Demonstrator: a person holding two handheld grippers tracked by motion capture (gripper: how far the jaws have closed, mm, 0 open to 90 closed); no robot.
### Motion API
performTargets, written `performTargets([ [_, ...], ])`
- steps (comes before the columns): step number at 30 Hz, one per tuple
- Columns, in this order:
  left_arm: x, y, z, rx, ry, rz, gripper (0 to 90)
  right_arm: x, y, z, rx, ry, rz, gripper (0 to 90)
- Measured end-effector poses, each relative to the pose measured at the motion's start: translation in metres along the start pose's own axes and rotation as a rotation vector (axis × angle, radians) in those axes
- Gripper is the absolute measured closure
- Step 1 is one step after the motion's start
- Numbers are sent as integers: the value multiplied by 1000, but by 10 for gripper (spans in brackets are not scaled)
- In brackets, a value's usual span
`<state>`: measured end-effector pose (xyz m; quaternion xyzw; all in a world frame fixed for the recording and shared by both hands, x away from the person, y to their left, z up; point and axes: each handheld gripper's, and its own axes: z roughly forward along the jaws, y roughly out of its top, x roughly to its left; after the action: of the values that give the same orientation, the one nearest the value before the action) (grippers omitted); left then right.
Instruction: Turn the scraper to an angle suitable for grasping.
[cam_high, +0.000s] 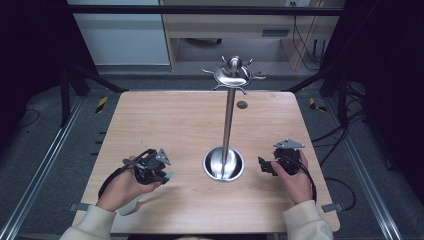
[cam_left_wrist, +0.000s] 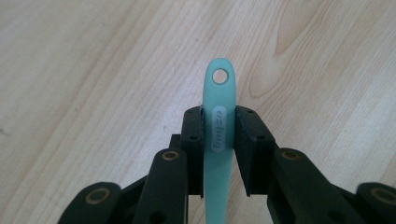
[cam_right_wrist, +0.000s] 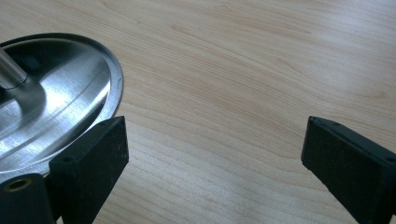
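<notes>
My left gripper (cam_left_wrist: 219, 135) pinches the mint-green handle (cam_left_wrist: 219, 93), centre frame. My right gripper (cam_right_wrist: 215, 154) stands spread over bare table (cam_right_wrist: 233, 70), steel stand base (cam_right_wrist: 56, 102) at left.

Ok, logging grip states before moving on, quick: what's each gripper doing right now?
Left gripper: shut on the mint-green utensil handle.
Right gripper: open, nothing between its jaws, beside the steel stand base.

Evenly lit wooden table (cam_high: 165, 120) against dark, dim surroundings; glare streaks the steel stand base (cam_right_wrist: 56, 102); soft shadows beneath the black jaws, nearest parts slightly blurred
</notes>
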<state>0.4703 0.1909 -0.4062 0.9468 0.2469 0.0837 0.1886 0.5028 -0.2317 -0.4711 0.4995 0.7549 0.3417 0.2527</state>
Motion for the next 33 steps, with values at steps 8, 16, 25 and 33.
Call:
performTargets([
  [8,2,0,-26,-86,13,-11,739,0,0,1,4,-2,-5,77],
  [16,1,-4,-38,-140,25,-23,739,0,0,1,3,-5,-12,77],
  [25,-1,-8,-51,-209,29,-42,739,1,0,1,5,-3,-9,76],
  [33,-4,-10,-59,-254,43,-58,739,4,0,4,10,3,-13,76],
])
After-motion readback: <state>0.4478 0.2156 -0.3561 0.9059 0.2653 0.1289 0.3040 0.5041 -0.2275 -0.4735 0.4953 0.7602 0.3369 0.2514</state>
